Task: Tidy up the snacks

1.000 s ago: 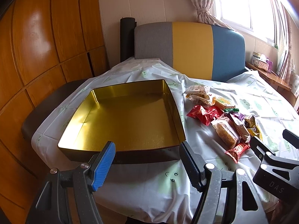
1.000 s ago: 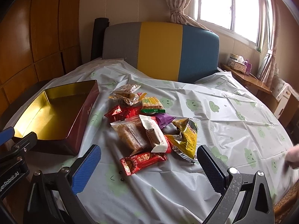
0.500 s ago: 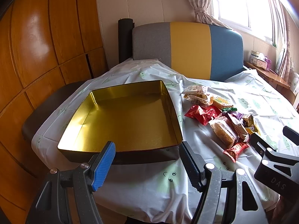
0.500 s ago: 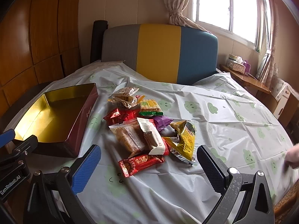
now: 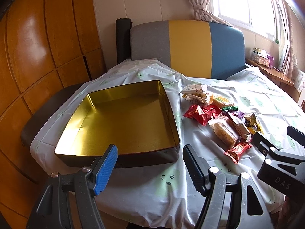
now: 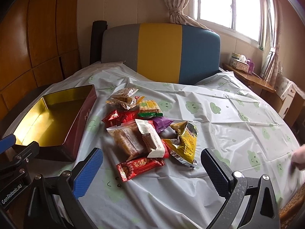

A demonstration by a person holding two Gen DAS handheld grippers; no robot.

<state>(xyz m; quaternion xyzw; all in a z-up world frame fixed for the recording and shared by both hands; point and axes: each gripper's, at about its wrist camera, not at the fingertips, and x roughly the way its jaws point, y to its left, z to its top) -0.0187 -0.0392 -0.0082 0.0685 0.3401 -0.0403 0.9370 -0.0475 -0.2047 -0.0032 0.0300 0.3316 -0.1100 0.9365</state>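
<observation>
Tablecloth (image 6: 219, 126) with green clouds, gold-lined tin (image 5: 122, 122), snack pile (image 6: 148, 131), tricolour headboard (image 6: 160, 51).

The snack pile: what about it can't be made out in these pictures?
- Right view: the purple packet lies partly under the white wrapper, so its front is hidden.
- Left view: the yellow bag is partly blocked by the right gripper.
- Both views: the small print is unreadable.

A home, a lived-in room. Wood-panelled wardrobe doors (image 5: 47, 43) along one wall, a padded grey, yellow and blue headboard (image 6: 162, 51) behind the covered table (image 6: 219, 118), tied curtains (image 6: 177, 3) at a bright window (image 6: 225, 3), tissue box (image 6: 239, 63) on a side shelf.
</observation>
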